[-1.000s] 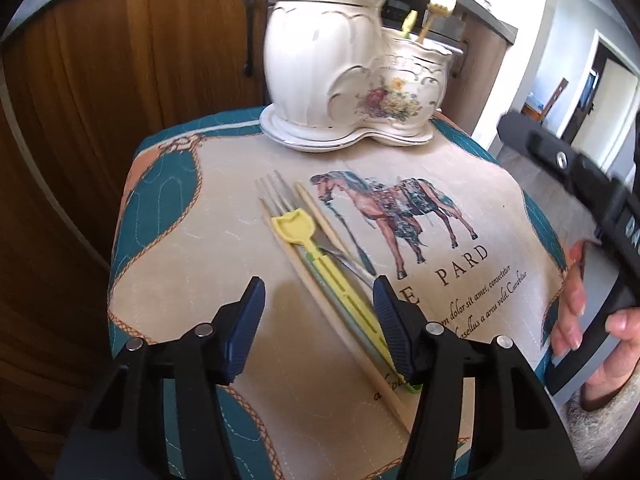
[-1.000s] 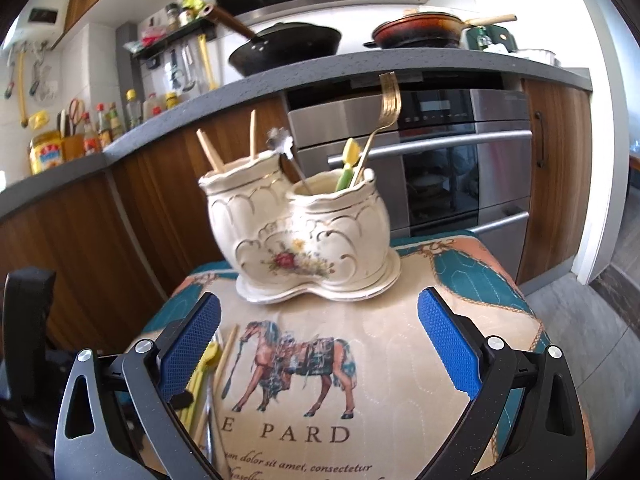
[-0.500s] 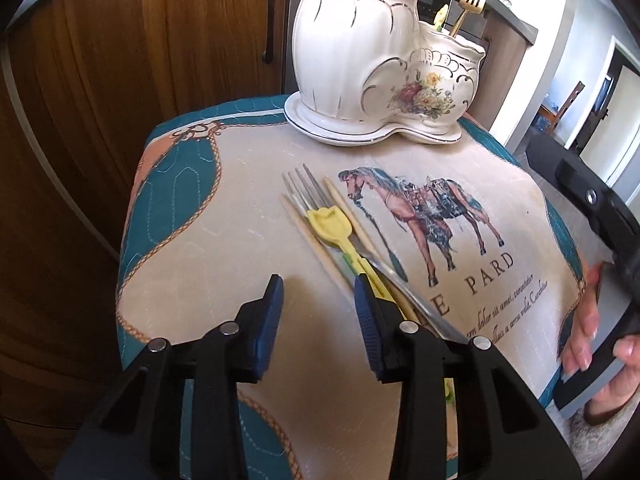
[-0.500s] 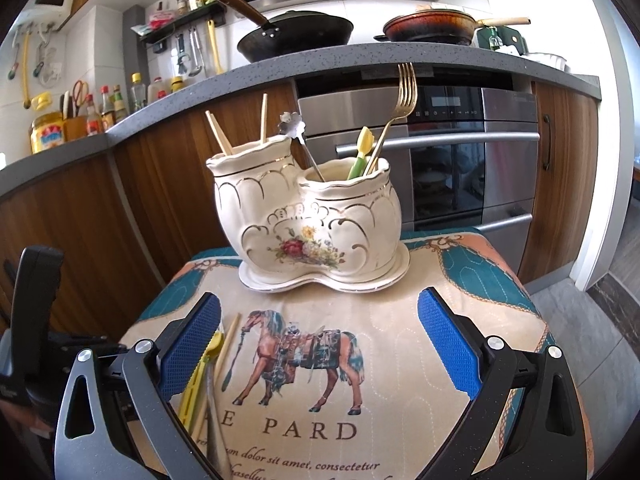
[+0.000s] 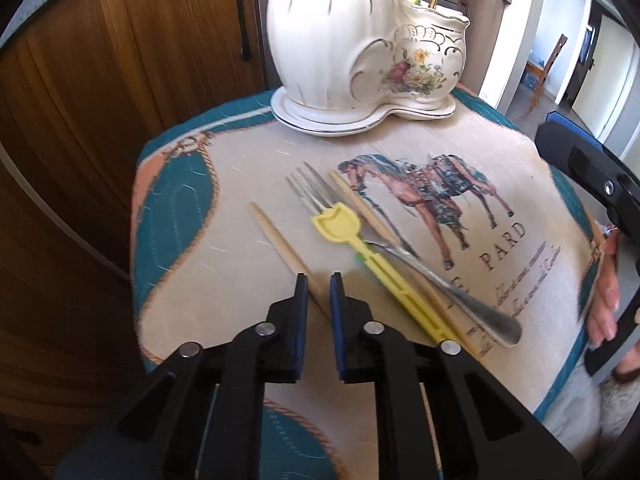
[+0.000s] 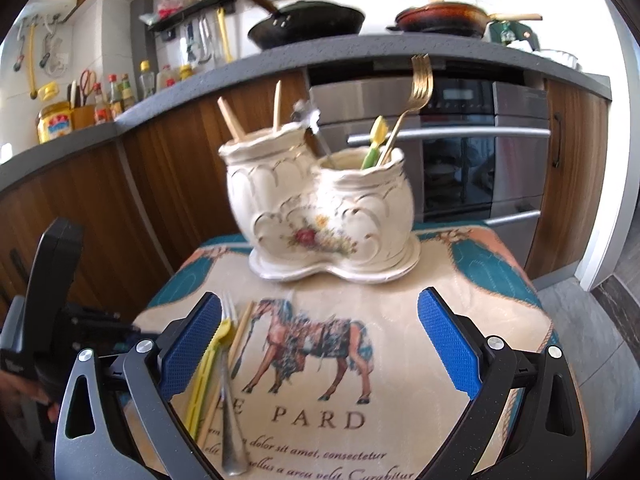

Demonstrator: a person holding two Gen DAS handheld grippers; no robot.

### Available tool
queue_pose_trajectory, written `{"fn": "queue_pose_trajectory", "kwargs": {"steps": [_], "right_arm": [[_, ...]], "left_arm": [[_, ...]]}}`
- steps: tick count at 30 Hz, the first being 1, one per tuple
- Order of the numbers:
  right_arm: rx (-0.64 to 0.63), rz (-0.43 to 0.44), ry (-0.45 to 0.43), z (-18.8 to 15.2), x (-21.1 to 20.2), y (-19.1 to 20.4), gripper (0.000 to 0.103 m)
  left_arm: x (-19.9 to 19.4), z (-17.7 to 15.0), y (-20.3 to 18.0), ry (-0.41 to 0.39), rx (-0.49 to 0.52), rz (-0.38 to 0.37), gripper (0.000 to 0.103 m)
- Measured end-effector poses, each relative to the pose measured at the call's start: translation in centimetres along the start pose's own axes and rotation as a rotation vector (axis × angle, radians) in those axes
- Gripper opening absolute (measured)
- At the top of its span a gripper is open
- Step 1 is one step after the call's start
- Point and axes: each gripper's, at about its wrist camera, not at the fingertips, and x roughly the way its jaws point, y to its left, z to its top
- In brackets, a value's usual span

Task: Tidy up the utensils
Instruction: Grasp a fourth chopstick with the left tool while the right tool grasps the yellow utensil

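The ceramic holder (image 5: 360,44) loses its rim to the top edge — its contents mostly hidden. Behind it, the 2 pans (image 6: 308,24) blur.

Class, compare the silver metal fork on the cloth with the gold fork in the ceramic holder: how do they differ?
The silver metal fork lies flat on the horse-print cloth, among other utensils; the gold fork stands upright in the cream ceramic holder, tines up. One is silver, the other gold. Both are four-tined.

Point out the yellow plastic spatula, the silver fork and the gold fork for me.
yellow plastic spatula (image 5: 338,225), left wrist view, on its flat yellow head.
silver fork (image 5: 490,316), left wrist view, on the wide end of its handle.
gold fork (image 6: 422,80), right wrist view, on its tines above the holder.
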Motion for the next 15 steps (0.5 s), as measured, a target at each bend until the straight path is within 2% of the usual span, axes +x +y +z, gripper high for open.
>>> {"fn": "queue_pose_trajectory", "kwargs": {"steps": [2, 7, 9, 11, 15], "right_arm": [[-0.022, 0.005, 0.04, 0.0, 0.4, 0.6, 0.098], [-0.099, 0.051, 0.162, -0.8, 1.7, 3.5, 0.092], [-0.157, 0.076, 0.218, -1.5, 2.3, 5.3, 0.074], [-0.221, 0.079, 0.264, -2.1, 3.1, 7.2, 0.061], [-0.261, 0.091, 0.332, -2.7, 4.5, 9.0, 0.037]], "left_arm": [[-0.4, -0.2, 0.4, -0.011, 0.015, -0.014, 0.001], [-0.5, -0.5, 1.4, -0.008, 0.024, -0.024, 0.0], [-0.4, -0.7, 2.1, -0.004, 0.011, -0.036, 0.0], [-0.4, -0.8, 3.0, -0.005, -0.033, -0.079, 0.0], [-0.7, -0.8, 4.1, -0.02, -0.093, -0.128, 0.0]]}}
